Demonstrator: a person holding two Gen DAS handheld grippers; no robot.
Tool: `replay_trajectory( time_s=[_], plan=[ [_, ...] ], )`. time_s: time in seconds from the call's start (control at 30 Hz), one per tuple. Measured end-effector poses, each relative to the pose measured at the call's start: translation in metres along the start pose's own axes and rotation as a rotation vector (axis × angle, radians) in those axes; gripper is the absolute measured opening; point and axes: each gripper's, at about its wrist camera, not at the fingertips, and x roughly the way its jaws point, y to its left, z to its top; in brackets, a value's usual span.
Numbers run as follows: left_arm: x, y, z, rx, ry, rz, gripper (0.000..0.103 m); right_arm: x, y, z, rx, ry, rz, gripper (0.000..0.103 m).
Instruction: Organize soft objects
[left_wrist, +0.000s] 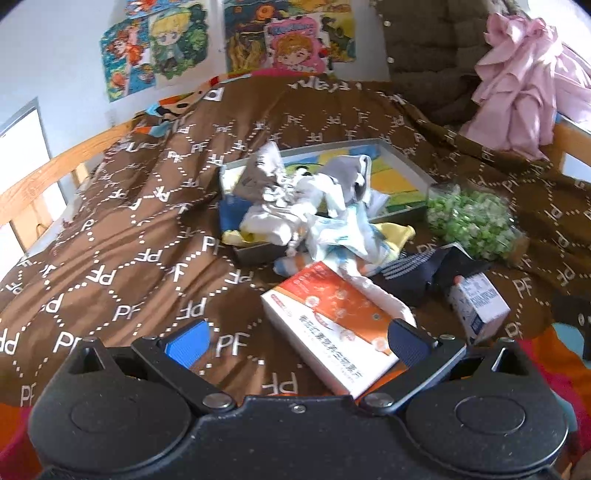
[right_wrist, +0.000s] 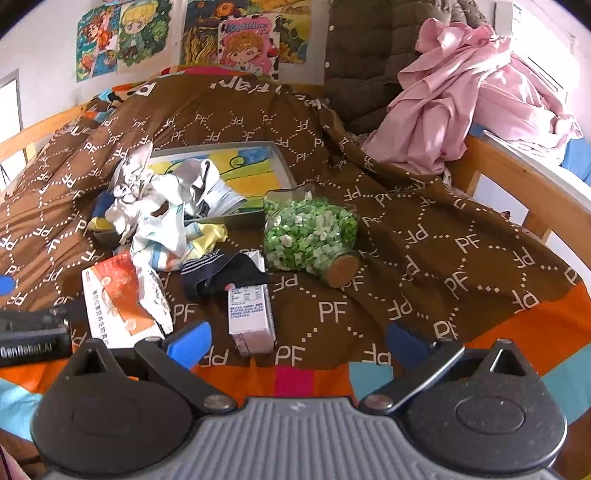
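Observation:
A heap of white and pale socks (left_wrist: 314, 210) (right_wrist: 159, 206) spills over the near corner of a grey tray (left_wrist: 406, 162) (right_wrist: 284, 166) on the brown bedspread. A dark striped sock (left_wrist: 417, 269) (right_wrist: 218, 271) lies in front of the heap. An orange and white box (left_wrist: 332, 321) (right_wrist: 110, 299) lies near my left gripper (left_wrist: 295, 341), which is open with the box's near end between its blue pads. My right gripper (right_wrist: 295, 341) is open over the bedspread, empty, with a small white carton (right_wrist: 251, 314) (left_wrist: 478, 302) just ahead of its left finger.
A jar of green and white bits (right_wrist: 314, 236) (left_wrist: 472, 221) lies on its side right of the tray. Pink cloth (right_wrist: 461, 96) (left_wrist: 524, 85) is piled at the back right on the wooden bed rail (right_wrist: 517, 184). The left gripper's body (right_wrist: 33, 336) shows at the right view's left edge.

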Motion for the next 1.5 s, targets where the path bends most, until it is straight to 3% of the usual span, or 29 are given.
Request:
replay_trajectory(
  time_s=[0.27,0.77,0.97,1.37,1.5],
  plan=[
    [0.001,0.007,0.006,-0.056,-0.006,0.02,0.102,0.0,0.004,0.004,0.018,-0.05,0.074,0.103],
    [0.021,0.023,0.017,-0.149,0.009,0.047,0.102,0.024,0.015,0.023,-0.045,-0.121,0.087,0.103],
    [0.039,0.027,0.034,-0.161,0.03,-0.012,0.102,0.048,0.026,0.029,-0.151,-0.142,0.102,0.103],
    [0.098,0.03,0.063,-0.095,0.016,-0.192,0.102,0.087,0.031,0.039,-0.215,-0.18,0.168,0.103],
    [0.118,0.031,0.065,-0.082,0.0,-0.243,0.102,0.099,0.044,0.037,-0.304,-0.173,0.157,0.103]
  ],
)
